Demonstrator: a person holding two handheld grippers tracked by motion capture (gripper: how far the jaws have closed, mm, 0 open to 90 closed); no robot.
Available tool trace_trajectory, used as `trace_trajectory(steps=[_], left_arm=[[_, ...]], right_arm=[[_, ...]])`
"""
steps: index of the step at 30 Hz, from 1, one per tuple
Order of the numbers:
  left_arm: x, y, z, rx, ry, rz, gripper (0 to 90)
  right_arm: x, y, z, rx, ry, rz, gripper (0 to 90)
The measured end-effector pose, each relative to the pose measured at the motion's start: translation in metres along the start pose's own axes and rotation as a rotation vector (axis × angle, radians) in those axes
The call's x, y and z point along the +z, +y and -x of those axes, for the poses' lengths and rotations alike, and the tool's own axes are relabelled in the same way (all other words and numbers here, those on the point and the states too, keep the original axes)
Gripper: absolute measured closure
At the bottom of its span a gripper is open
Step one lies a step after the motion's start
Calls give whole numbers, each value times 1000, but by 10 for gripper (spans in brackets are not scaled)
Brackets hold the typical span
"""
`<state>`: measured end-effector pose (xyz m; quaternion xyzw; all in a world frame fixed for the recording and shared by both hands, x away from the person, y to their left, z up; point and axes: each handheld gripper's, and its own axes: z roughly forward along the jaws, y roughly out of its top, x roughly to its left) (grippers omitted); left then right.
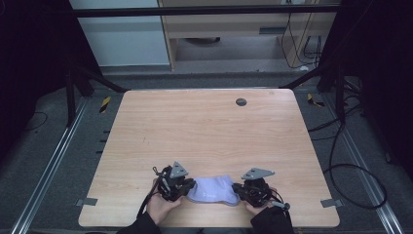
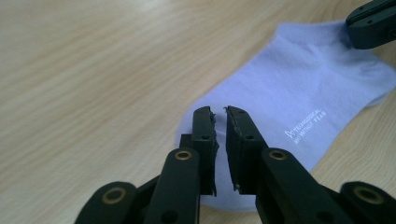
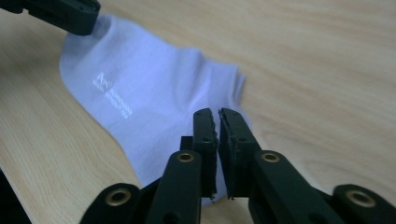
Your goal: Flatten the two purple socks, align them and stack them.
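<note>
Left tool hovers over one end of a pale lilac sock, its jaws narrowed to a slim gap with nothing pinched between them. Right tool sits likewise over the opposite end, jaws nearly together and empty. Between both tools the sock lies flat, its long axis running tool to tool, near the counter's front edge, with nothing in the way.

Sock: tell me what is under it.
The pale sock lies flat on the wooden table, with bare wood around it. Anything directly beneath is covered by the fabric. The left gripper and right gripper sit over its two ends.
</note>
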<state>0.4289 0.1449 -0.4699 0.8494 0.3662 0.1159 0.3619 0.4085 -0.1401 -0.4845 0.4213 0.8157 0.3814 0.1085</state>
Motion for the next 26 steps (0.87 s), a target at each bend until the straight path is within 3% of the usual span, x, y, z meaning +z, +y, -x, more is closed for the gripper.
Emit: trace_trajectory(steps=[1,2,3,5,7,9,10,11,12,15,19,26], left_arm=[[-4,0,-3,-8,6,17,792],[-8,1,-7,-16,14,27,792],[-15,1,-14,-31,29,48,771],[-18,0,-20,-49,38,59,760],[-24,-3,-32,-77,51,73,737],[-29,-6,-46,-109,70,82,707],[-29,-6,-46,-109,70,82,694],[-32,-10,-58,-130,94,89,674],[-32,-10,-58,-130,94,89,657],[-36,-18,-75,-156,126,85,596],[-40,-27,-94,-191,167,96,536],[-43,-38,-119,-224,201,113,392]], right_arm=[[-6,2,4,12,-14,36,791],[-6,2,4,12,-14,36,791],[-11,2,12,18,-45,70,723],[-12,2,15,26,-59,82,692],[-17,-1,30,64,-109,117,582],[-19,-3,39,70,-134,125,528],[-20,-4,42,78,-140,131,511],[-21,-4,47,81,-153,137,489],[-21,-4,47,81,-153,137,489],[-26,-7,64,110,-184,160,413],[-29,-10,74,124,-211,168,369],[-34,-18,98,171,-264,170,285]])
